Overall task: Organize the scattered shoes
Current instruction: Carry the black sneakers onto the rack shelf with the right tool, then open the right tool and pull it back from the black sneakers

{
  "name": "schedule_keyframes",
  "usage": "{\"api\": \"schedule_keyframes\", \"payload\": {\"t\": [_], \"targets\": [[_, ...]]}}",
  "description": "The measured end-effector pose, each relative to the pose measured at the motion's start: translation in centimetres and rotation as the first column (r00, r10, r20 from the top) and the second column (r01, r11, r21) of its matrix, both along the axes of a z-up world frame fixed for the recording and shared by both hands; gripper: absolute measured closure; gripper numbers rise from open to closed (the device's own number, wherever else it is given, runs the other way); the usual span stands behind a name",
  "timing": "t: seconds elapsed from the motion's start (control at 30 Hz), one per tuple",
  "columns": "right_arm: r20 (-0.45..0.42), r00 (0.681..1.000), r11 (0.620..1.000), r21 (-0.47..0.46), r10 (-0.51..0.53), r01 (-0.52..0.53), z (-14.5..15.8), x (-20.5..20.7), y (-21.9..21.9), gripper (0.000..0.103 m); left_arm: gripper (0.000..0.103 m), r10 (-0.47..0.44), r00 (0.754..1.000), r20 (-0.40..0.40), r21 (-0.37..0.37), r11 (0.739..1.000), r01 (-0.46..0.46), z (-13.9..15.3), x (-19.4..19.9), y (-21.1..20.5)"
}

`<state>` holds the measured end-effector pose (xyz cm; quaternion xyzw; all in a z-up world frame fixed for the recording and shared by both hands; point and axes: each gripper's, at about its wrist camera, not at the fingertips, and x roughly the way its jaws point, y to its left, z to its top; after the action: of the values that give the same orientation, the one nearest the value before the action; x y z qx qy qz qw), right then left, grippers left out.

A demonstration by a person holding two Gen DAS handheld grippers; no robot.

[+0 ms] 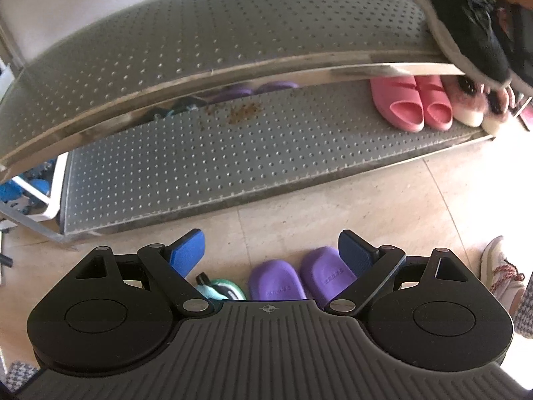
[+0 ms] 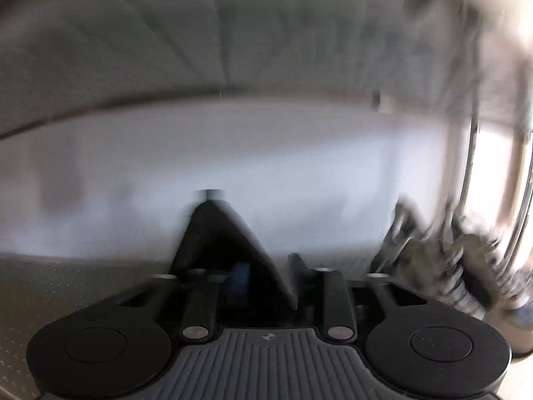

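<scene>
My left gripper (image 1: 271, 253) hangs open over the floor, with nothing between its blue pads (image 1: 186, 253). Just below it a pair of purple slippers (image 1: 299, 280) lies on the tiles, with a teal shoe (image 1: 220, 290) to their left. A black shoe (image 1: 476, 26) rests at the right end of the rack's upper shelf (image 1: 200, 40). The right wrist view is badly blurred. There my right gripper (image 2: 266, 266) looks open, and a black wedge-shaped thing (image 2: 216, 233), probably the black shoe, stands between its jaws. A grey laced shoe (image 2: 459, 260) lies to its right.
The metal rack's lower shelf (image 1: 200, 166) holds pink slippers (image 1: 409, 103) and fluffy pink-white slippers (image 1: 466, 106) at its right end. A white sneaker with pink laces (image 1: 499, 266) is on the floor at right. Blue things (image 1: 30, 190) sit left of the rack.
</scene>
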<state>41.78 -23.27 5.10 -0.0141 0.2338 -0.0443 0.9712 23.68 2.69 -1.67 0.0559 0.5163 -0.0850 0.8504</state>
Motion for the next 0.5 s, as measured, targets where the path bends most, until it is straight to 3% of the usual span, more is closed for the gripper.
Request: {"api": "schedule_keyframes", "payload": {"t": [0.07, 0.1, 0.23, 0.33, 0.43, 0.5], "targets": [[-0.147, 0.988, 0.998, -0.052, -0.052, 0.045, -0.5, 2.0, 0.2, 0.002, 0.012, -0.002, 1.0, -0.005, -0.002, 1.0, 0.002, 0.1, 0.2, 0.0], [-0.175, 0.984, 0.996, -0.084, -0.031, 0.016, -0.7, 1.9, 0.3, 0.002, 0.012, -0.001, 1.0, -0.002, -0.005, 1.0, 0.001, 0.2, 0.2, 0.1], [-0.043, 0.994, 0.985, -0.141, 0.097, -0.102, 0.0, -1.9, -0.1, 0.001, 0.012, -0.001, 1.0, 0.002, -0.01, 1.0, 0.001, 0.3, 0.1, 0.2], [0.038, 0.989, 0.979, -0.152, 0.141, -0.134, 0.8, -4.4, -0.7, 0.001, 0.012, -0.003, 1.0, -0.004, -0.005, 1.0, 0.003, 0.2, 0.0, 0.2], [0.05, 0.991, 0.984, -0.132, 0.125, -0.117, 2.3, -7.8, -2.3, 0.001, 0.012, -0.003, 1.0, 0.0, -0.014, 1.0, 0.003, 0.4, 0.0, 0.0], [0.001, 0.994, 0.989, -0.092, 0.113, -0.113, 3.1, -9.4, -3.7, 0.001, 0.012, -0.007, 1.0, 0.006, -0.022, 1.0, 0.007, 0.7, -0.1, -0.2]]}}
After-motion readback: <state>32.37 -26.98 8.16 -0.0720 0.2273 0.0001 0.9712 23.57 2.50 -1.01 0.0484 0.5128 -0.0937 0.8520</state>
